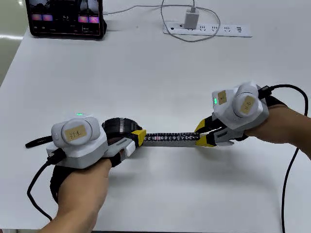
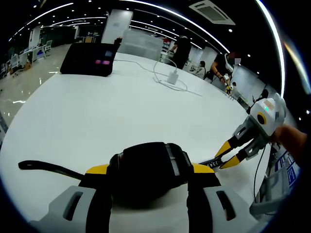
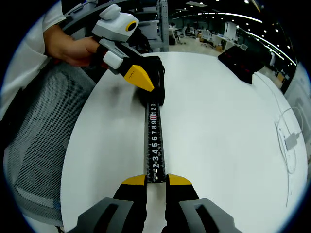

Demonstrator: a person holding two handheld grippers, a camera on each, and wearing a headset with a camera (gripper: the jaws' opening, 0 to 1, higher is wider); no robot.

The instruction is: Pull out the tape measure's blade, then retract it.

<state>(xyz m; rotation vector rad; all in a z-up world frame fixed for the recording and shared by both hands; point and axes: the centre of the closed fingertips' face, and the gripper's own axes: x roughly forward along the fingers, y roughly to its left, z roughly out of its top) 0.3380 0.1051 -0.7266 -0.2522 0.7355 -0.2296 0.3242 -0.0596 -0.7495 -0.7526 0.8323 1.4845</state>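
my left gripper [image 1: 133, 141] clamps tape measure case [image 1: 116, 128] near tabletop [image 1: 155, 73] front edge; my right gripper [image 1: 204, 135] pinches blade [image 1: 170, 138] tip. best: draw straight, level, case pinned.

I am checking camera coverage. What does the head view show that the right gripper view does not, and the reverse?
Head view adds: the hand holding the right gripper. Right gripper view adds: a mesh chair and ceiling lights. Both: the blade clamped in the right tongs, and the left gripper gripping the tape measure case.
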